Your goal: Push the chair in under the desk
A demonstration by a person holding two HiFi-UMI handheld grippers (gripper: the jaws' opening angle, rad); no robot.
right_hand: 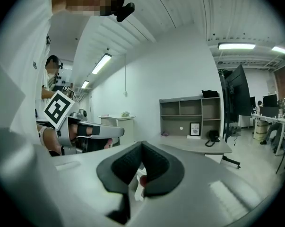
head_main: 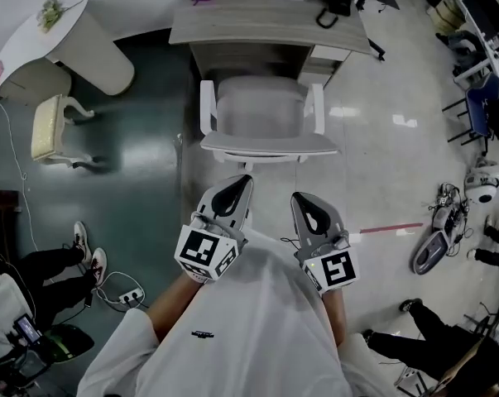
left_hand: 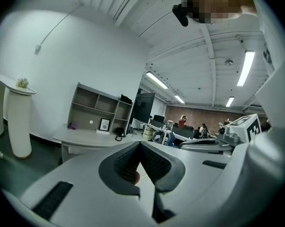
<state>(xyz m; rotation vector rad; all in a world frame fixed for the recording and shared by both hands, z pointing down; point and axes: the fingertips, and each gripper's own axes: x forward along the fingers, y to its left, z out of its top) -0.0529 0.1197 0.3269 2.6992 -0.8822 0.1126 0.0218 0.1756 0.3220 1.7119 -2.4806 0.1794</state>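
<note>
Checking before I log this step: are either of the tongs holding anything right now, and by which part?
Nothing is held. The left tongs and right tongs are both shut and empty, with the chair ahead of them, ungripped.

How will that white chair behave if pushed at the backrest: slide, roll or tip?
Chair looks rigid, a hard white frame, so it should move as one piece. The floor is glossy, so it probably slides or rolls easily; its base is hidden. A high push could tip it toward the desk; push low.
</note>
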